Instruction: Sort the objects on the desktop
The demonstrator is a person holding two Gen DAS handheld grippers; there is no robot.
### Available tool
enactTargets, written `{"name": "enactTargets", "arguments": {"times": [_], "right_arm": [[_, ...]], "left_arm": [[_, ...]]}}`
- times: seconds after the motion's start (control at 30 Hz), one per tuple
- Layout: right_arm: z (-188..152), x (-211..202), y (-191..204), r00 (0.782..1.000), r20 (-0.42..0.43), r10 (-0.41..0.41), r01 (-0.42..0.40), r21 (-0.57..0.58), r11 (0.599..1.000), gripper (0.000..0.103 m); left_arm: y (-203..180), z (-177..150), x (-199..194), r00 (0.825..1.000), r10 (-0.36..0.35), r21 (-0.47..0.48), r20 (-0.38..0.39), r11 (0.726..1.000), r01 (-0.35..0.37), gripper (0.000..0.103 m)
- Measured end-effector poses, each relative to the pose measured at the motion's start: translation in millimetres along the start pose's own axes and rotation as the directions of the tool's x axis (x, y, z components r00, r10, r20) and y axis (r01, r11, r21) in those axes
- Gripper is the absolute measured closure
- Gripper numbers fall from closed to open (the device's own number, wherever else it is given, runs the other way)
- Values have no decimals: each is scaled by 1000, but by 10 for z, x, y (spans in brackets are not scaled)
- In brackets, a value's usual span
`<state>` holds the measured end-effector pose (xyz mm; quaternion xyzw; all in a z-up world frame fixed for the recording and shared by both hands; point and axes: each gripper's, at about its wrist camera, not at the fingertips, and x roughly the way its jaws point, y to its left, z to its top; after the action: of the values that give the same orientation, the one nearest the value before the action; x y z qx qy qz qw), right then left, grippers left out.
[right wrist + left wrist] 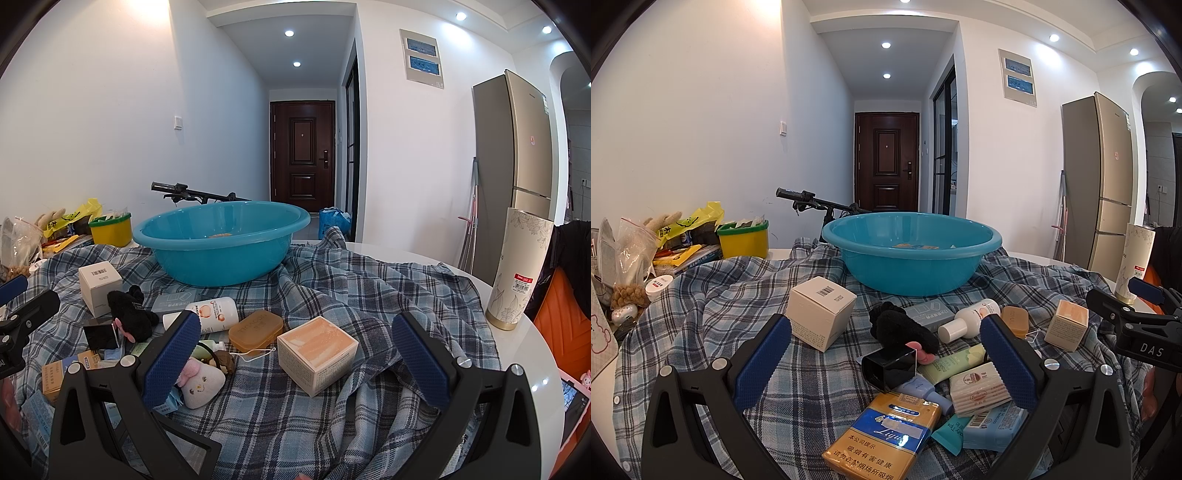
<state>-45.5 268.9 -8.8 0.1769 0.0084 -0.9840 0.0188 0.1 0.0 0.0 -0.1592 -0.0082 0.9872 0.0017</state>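
A heap of small items lies on a plaid cloth in front of a blue basin. My left gripper is open and hovers over a black plush toy, a black box and a yellow cigarette carton. A white box sits just beyond its left finger. My right gripper is open too, with a peach-topped box lying between its fingers and untouched. Close by are an orange soap case and a white bottle. The basin stands further back.
Clutter of bags and a yellow tub fills the table's far left. A tall patterned cylinder stands near the right rim of the white table. Behind the table are bicycle handlebars and a fridge.
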Motion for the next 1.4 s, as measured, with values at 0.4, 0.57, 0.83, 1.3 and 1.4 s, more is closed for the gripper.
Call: {"name": "enactTargets", "arguments": {"times": [0.4, 0.57, 0.83, 1.3, 1.4], "right_arm": [[-1, 0, 1, 1000, 0, 0, 0, 0, 1000, 0], [-2, 2, 0, 1000, 0, 0, 0, 0, 1000, 0], [-1, 8, 2, 1000, -1, 0, 0, 1, 1000, 0], [-2, 28, -23, 1000, -9, -28, 28, 20, 999, 0], [-2, 47, -32, 1000, -21, -19, 20, 27, 999, 0]], "left_arm": [[0, 0, 0, 1000, 0, 0, 0, 1000, 0, 0], [1, 0, 0, 1000, -1, -1, 0, 1000, 1, 0], [2, 0, 2, 1000, -2, -1, 0, 1000, 2, 0], [-26, -31, 33, 1000, -30, 10, -5, 999, 30, 0], [-49, -10, 12, 999, -38, 23, 2, 999, 38, 0]]}}
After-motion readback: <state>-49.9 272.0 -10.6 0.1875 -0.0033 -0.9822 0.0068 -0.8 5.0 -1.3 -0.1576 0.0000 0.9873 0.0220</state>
